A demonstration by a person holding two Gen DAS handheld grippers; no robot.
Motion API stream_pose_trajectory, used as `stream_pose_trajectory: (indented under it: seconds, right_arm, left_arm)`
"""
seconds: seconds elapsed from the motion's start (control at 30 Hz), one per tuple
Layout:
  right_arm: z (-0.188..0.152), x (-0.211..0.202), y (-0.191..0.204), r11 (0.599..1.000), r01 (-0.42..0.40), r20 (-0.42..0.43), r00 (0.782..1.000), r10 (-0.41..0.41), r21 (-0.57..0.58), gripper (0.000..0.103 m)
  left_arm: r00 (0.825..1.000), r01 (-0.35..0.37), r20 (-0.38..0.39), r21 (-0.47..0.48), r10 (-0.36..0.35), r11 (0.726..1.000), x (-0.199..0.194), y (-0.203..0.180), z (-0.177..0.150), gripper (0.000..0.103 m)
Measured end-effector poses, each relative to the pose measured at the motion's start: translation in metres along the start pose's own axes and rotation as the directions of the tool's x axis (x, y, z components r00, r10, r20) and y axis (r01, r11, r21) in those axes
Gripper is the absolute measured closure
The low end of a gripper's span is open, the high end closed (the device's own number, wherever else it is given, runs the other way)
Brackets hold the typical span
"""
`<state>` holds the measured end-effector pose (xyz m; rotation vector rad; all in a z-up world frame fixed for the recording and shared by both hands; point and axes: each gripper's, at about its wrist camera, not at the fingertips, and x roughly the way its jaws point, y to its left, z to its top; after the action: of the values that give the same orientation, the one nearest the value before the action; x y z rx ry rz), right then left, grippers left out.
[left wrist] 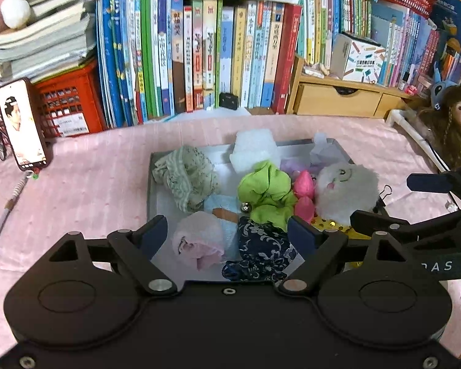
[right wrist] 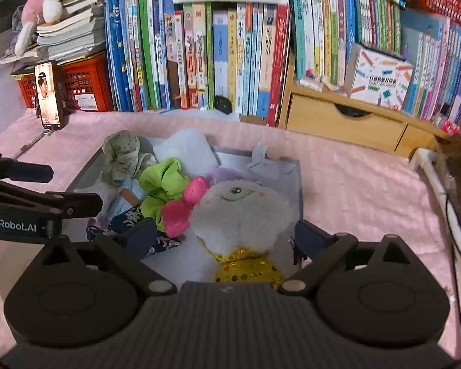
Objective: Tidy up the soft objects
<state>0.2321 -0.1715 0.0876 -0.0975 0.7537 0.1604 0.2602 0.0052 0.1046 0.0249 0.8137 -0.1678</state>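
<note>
The soft things sit packed in a shallow grey cardboard tray (left wrist: 153, 184) in the middle of the pink-cloth-covered surface (left wrist: 92, 184). At its right end lies a round white fluffy plush toy with a stitched face (right wrist: 239, 212), a gold sequin bow (right wrist: 246, 269) at its near edge and two bright pink plush ears (right wrist: 184, 206) touching its left side. Just left of that is a crumpled lime-green fabric scrunchie (left wrist: 267, 196), then a dark navy cloth with a white floral print (left wrist: 261, 249) at the near edge and a pale pink fuzzy bundle (left wrist: 196, 240) beside it. A sage-green speckled cloth (left wrist: 187, 178) fills the far left corner – a white fluffy block (left wrist: 253, 150) stands at the far edge.

Your left gripper (left wrist: 227, 233) hangs over the near edge of the tray, spread wide, nothing between its jaws. Your right gripper (right wrist: 224, 236) is likewise spread, its fingers standing either side of the white plush without pressing it.

Beyond the tray – a propped phone with a lit screen (left wrist: 23, 123) at far left, a red plastic crate (left wrist: 70, 107) and a row of upright books (left wrist: 199, 55).
</note>
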Motion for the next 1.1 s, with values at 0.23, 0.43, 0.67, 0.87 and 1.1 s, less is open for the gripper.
stream_pose_trajectory:
  seconds: [0.23,0.43,0.67,0.87,1.1]
  right_arm:
    - [-0.009,-0.019,0.005,1.000,0.010,0.066,0.998,-0.009,-0.022,0.001]
    - [-0.014,-0.035,0.010,1.000,0.005,0.112,0.994,-0.002,-0.027,0.001]
    - [-0.024,-0.056,0.017,0.999,-0.003,0.177,0.984,0.010,-0.038,0.000]
    - [-0.037,-0.071,0.022,0.999,-0.003,0.226,0.974,0.013,-0.047,0.000]
    - [-0.055,-0.086,0.023,0.999,0.001,0.267,0.964,0.008,-0.036,0.000]
  left_arm:
    - [0.999,-0.007,0.047,0.005,0.007,1.000,-0.018,-0.001,-0.009,0.019]
    - [0.997,-0.002,0.079,0.013,0.001,1.000,-0.031,0.000,-0.016,0.019]
    - [0.992,0.021,0.123,0.014,-0.022,1.000,-0.050,0.000,-0.027,0.019]
    - [0.983,0.029,0.178,0.029,-0.034,0.999,-0.070,-0.005,-0.041,0.018]
    - [0.969,0.032,0.245,0.035,-0.040,0.999,-0.092,-0.011,-0.064,0.016]
